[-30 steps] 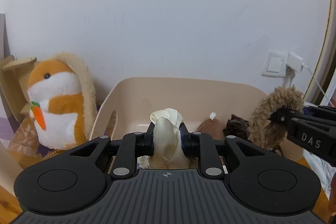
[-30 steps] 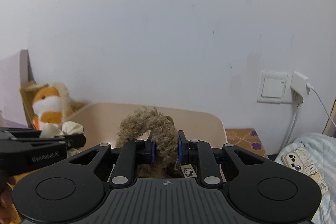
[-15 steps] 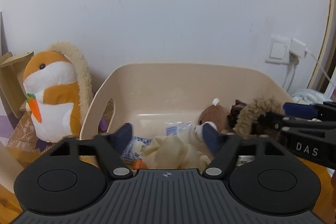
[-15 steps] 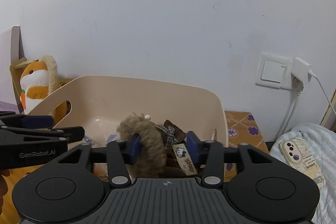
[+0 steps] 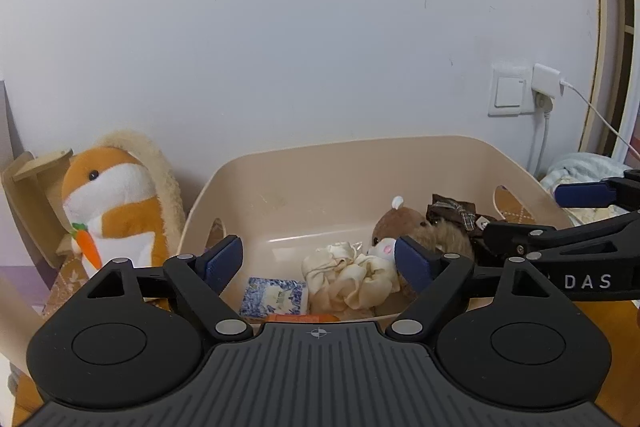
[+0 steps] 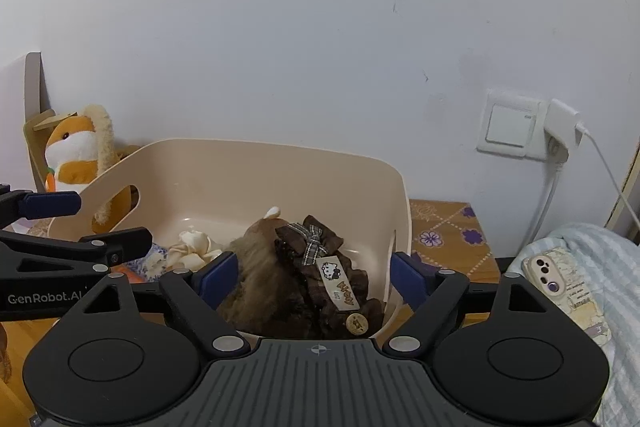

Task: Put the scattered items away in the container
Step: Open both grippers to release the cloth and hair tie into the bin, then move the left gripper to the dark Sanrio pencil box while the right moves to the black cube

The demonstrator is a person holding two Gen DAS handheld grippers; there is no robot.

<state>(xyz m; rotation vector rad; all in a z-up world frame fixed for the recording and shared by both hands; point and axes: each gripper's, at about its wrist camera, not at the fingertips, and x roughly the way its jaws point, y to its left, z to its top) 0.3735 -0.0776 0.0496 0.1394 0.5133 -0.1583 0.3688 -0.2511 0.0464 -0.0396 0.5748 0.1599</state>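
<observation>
Over the near rim of the beige container [image 5: 352, 155] your left tool [image 5: 318, 259] hangs with its jaws spread wide and nothing between them. Below it the cream scrunchie [image 5: 350, 277] lies crumpled on the container floor, its long axis running roughly left to right, touching the small brown plush [image 5: 404, 225] on its right. A blue patterned packet [image 5: 274, 297] lies flat just left of the scrunchie. Your right tool [image 6: 314, 275] is likewise wide open and empty, over the container's right end. The fuzzy brown scrunchie [image 6: 260, 283] rests there, against the dark brown plaid piece [image 6: 320, 267], whose tag runs from the far wall toward you. An orange hamster plush [image 5: 114, 203] stands upright outside the container, on the desk [image 6: 444, 227] to the left
</observation>
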